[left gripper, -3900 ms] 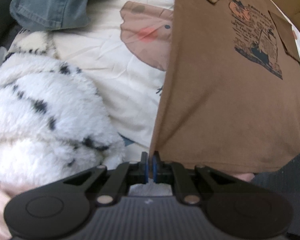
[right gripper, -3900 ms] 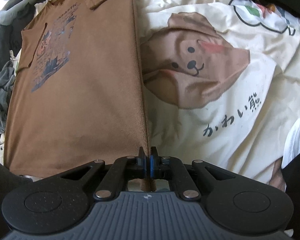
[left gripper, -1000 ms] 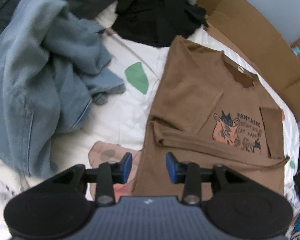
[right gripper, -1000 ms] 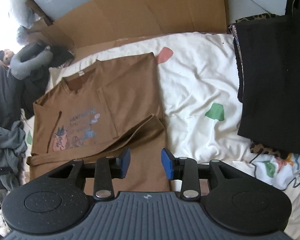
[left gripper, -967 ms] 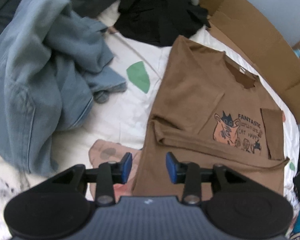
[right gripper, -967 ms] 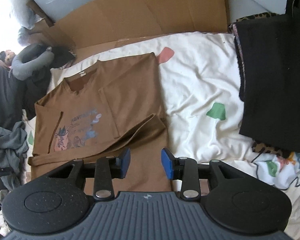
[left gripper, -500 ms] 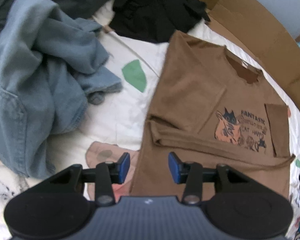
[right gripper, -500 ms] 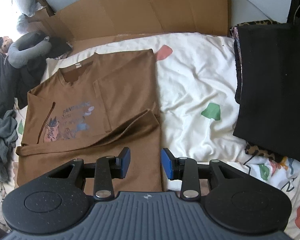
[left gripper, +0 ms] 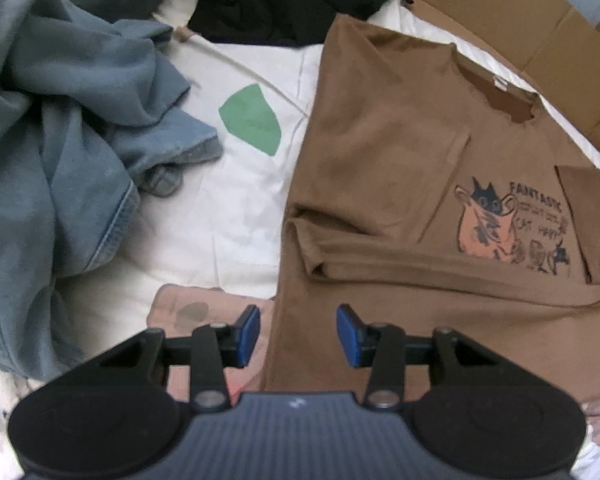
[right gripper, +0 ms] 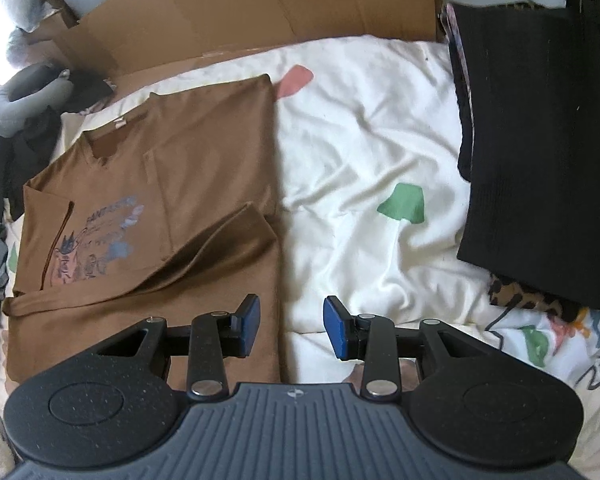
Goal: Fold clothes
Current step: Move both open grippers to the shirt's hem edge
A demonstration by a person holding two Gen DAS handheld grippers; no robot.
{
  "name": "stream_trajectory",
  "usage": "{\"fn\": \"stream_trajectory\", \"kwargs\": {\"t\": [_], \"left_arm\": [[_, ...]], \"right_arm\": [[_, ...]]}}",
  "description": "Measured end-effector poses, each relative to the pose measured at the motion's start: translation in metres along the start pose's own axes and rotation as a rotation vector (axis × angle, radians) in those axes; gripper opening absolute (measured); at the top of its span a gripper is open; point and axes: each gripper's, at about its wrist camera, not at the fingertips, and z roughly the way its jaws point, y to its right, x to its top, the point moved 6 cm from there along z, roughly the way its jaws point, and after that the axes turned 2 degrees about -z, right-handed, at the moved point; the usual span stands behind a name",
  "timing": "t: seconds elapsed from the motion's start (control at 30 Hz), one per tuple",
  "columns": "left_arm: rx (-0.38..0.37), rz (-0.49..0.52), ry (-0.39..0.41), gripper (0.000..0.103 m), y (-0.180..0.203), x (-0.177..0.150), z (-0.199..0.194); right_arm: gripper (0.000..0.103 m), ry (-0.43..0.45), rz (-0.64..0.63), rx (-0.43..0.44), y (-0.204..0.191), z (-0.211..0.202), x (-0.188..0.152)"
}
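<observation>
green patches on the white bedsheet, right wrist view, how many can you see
2 plain green patches: one beside the folded black garment, one at the brown t-shirt's far-left edge. Smaller green marks bottom right; cloth may hide more.

White printed bedspread [right gripper: 364, 152], brown cardboard [right gripper: 260, 12] along the far edge.

Left gripper [left gripper: 298, 334] and right gripper [right gripper: 287, 326]: each is built of matte black linkage arms joined by silver round pivot screws, and blue rectangular pads [left gripper: 248, 334] are carried at the fingertips. A ribbed dark grey housing bearing a small pale mark is flanked by two round black discs.
</observation>
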Motion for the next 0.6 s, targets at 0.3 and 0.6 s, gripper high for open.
{"fn": "stream_trajectory", "kwargs": {"t": [0.3, 0.6], "left_arm": [[-0.011, 0.057, 0.003, 0.045, -0.002, -0.004, 0.016], [-0.018, 0.107, 0.005, 0.045, 0.000, -0.011, 0.027]], "right_arm": [[0.042, 0.014, -0.047, 0.025, -0.006, 0.027, 0.000], [0.042, 0.031, -0.070, -0.020, 0.006, 0.044, 0.003]]}}
